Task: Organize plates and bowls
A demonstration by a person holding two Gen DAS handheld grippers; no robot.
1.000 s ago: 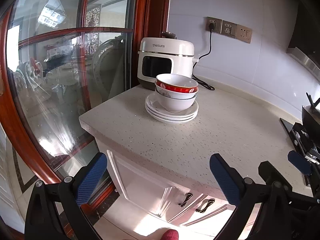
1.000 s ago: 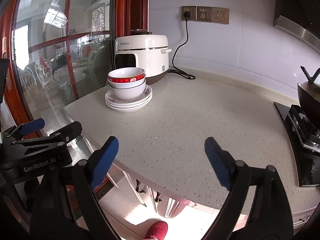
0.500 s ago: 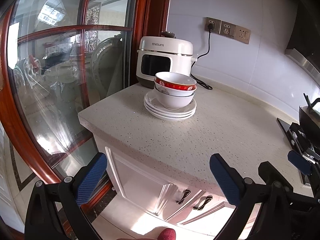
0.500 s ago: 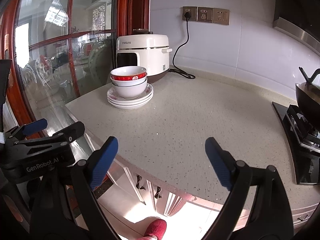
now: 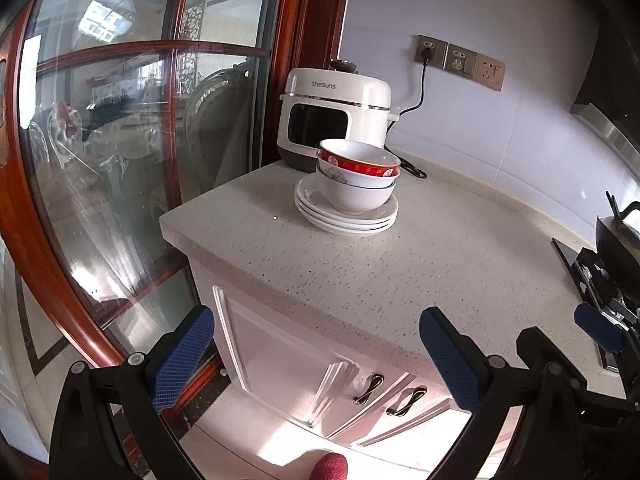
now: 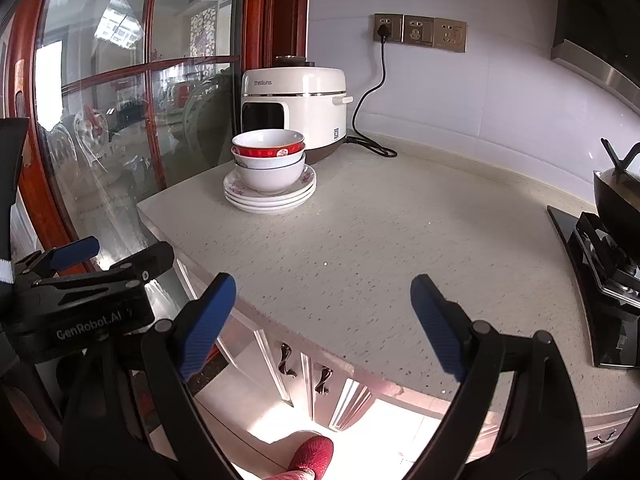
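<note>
Right, both tools hang off the near edge of the counter [image 6: 360, 248], nothing in either. Left gripper [image 5: 316, 352]: jaws spread wide, blue pads over the cabinet front, well short of the dishes. Ahead of it and a bit right sits the stack: three plates [image 5: 347, 216] flat on the counter, two bowls nested on top, white bowl [image 5: 354, 196] under the red-banded bowl [image 5: 360, 160]. Rice cooker [image 5: 336, 112] stands just behind the stack, plugged into the wall sockets [image 5: 460, 62]. Right gripper [image 6: 324, 320]: jaws also wide, empty, over the counter's front edge; the stack is ahead and to its left, well apart. Stove [image 6: 608, 280] with a dark pot [image 6: 618, 196] sits off to its right.
</note>
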